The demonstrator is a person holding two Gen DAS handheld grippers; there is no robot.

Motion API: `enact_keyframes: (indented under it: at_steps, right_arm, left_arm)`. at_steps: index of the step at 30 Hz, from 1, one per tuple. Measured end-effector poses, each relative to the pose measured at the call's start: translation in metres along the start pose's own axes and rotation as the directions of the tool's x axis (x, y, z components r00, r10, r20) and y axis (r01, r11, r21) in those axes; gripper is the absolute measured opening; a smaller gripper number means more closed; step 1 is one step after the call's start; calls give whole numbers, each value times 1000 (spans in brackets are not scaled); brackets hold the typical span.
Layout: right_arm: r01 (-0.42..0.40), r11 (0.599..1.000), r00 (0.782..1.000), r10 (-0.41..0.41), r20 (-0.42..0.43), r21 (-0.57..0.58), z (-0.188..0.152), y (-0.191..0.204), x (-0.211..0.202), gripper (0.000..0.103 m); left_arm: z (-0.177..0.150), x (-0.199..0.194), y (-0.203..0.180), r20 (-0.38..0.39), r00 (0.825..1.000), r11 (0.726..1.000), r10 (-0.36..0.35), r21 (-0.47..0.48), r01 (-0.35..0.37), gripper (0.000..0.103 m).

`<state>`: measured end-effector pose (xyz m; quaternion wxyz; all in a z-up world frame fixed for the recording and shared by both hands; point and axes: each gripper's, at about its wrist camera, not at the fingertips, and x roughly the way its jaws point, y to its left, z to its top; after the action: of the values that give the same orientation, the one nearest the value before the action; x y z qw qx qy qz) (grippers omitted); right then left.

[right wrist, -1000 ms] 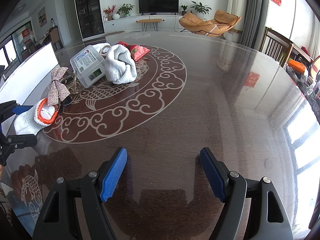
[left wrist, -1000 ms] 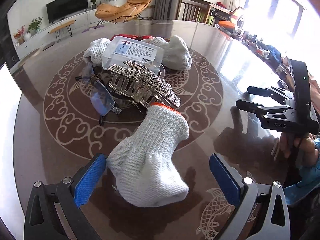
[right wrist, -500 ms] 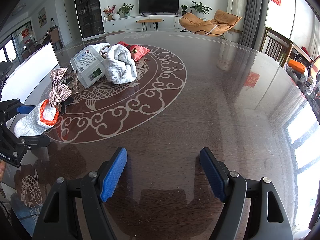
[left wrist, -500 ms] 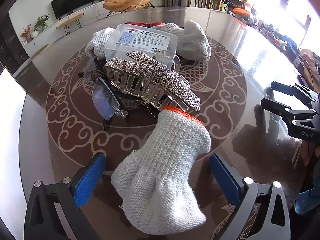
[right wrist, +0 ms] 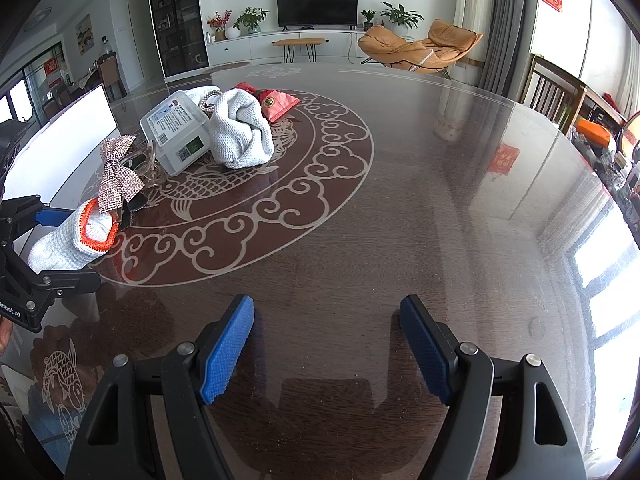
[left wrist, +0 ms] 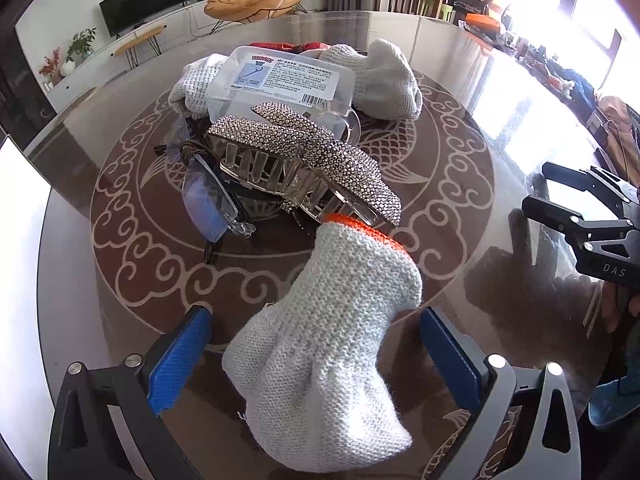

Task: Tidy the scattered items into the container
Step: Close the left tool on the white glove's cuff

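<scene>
A white knitted glove with an orange cuff (left wrist: 344,300) lies on the dark table, cuff pointing away from me. My left gripper (left wrist: 314,344) is open, its blue pads standing apart on either side of the glove's finger end. In the right wrist view the same glove (right wrist: 68,240) sits between the left gripper's fingers (right wrist: 44,214). My right gripper (right wrist: 326,320) is open over bare table with nothing between its pads; it shows at the right edge (left wrist: 546,188) of the left wrist view.
Behind the glove lie a rhinestone hair claw (left wrist: 304,160), blue-lensed glasses (left wrist: 208,204), a clear plastic box (left wrist: 280,80), a second white glove (left wrist: 384,80) and a red pouch (right wrist: 276,102). A white flat-sided object (left wrist: 20,240) stands at the table's left edge.
The left gripper has moved forward, so the glove now lies deeper between its open fingers. The right gripper has stayed still.
</scene>
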<state>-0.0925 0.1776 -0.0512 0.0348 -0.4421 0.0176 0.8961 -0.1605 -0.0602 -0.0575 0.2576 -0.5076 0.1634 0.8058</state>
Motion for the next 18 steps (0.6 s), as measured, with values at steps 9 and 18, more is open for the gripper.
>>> enact_keyframes:
  at_steps: [9, 18]
  right_arm:
    - [0, 1000, 1000, 0, 0, 0, 0, 0, 0, 77]
    - [0, 1000, 1000, 0, 0, 0, 0, 0, 0, 77]
  left_arm:
    - [-6, 2, 2, 13, 1000, 1000, -6, 10, 6, 103]
    - [-8, 1, 2, 40, 999, 1000, -3, 2, 3, 103]
